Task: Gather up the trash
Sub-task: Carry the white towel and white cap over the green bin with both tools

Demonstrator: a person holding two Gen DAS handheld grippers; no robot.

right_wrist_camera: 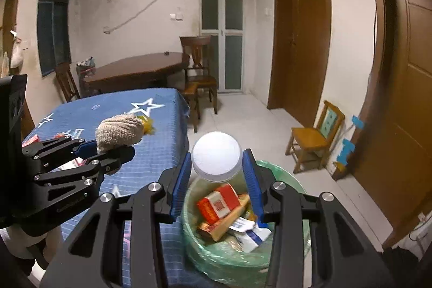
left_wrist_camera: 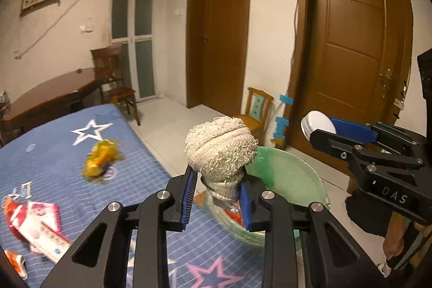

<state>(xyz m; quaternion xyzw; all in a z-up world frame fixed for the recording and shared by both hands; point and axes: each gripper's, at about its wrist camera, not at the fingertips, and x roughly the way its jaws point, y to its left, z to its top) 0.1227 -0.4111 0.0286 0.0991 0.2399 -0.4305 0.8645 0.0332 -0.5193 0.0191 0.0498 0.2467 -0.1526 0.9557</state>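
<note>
My left gripper (left_wrist_camera: 218,196) is shut on a rolled beige cloth bundle (left_wrist_camera: 221,150), held up over the near rim of a bin lined with a green bag (left_wrist_camera: 291,169). My right gripper (right_wrist_camera: 217,180) is shut on a clear jar with a white lid (right_wrist_camera: 216,157), above the same bin (right_wrist_camera: 283,174). Inside the bin lie a red and white box (right_wrist_camera: 218,203) and several packets. Each gripper shows in the other's view: the right one (left_wrist_camera: 324,130) with the jar (left_wrist_camera: 318,124), the left one (right_wrist_camera: 108,153) with the bundle (right_wrist_camera: 120,132).
A blue star-patterned cloth (left_wrist_camera: 67,166) covers the surface beside the bin, bearing a yellow wrapper (left_wrist_camera: 101,162) and red and white packets (left_wrist_camera: 35,226). Beyond are a wooden table (right_wrist_camera: 135,69), chairs, a small chair (right_wrist_camera: 313,142), brown doors and a tiled floor.
</note>
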